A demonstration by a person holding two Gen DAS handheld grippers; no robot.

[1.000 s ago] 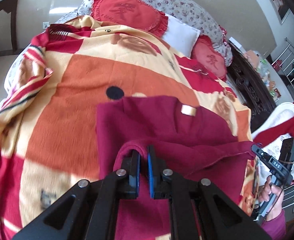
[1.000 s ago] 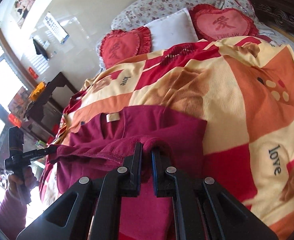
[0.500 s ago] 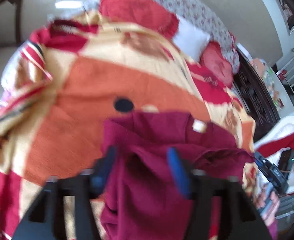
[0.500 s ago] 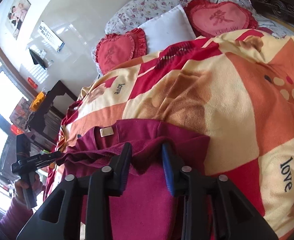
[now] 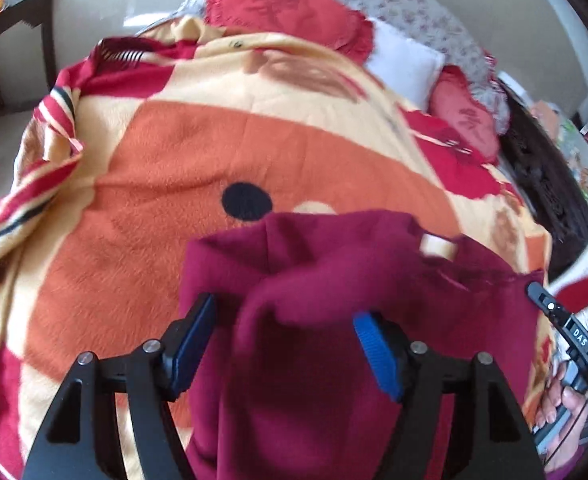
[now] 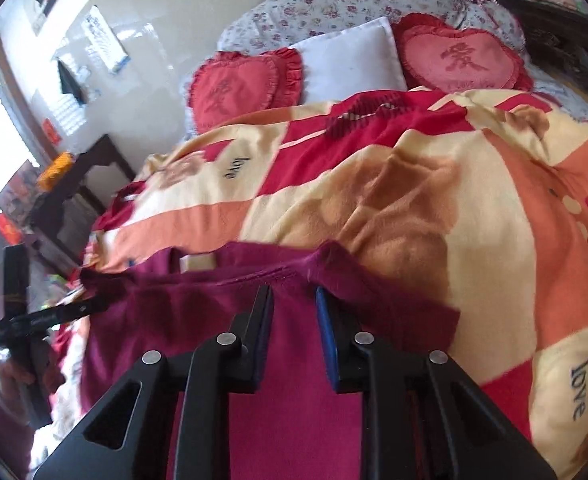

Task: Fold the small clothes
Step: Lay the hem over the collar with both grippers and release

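Both grippers let go of the folded maroon top: left gripper gapes wide over loose cloth, right gripper closing, nothing pinched. Fold laid; next, regrip a side edge.

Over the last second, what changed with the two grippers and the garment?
The left gripper opened and let go of the maroon garment, whose fold now sits loose between the pads. The right gripper opened briefly and is closing again on the hem. The garment stays on the blanket.
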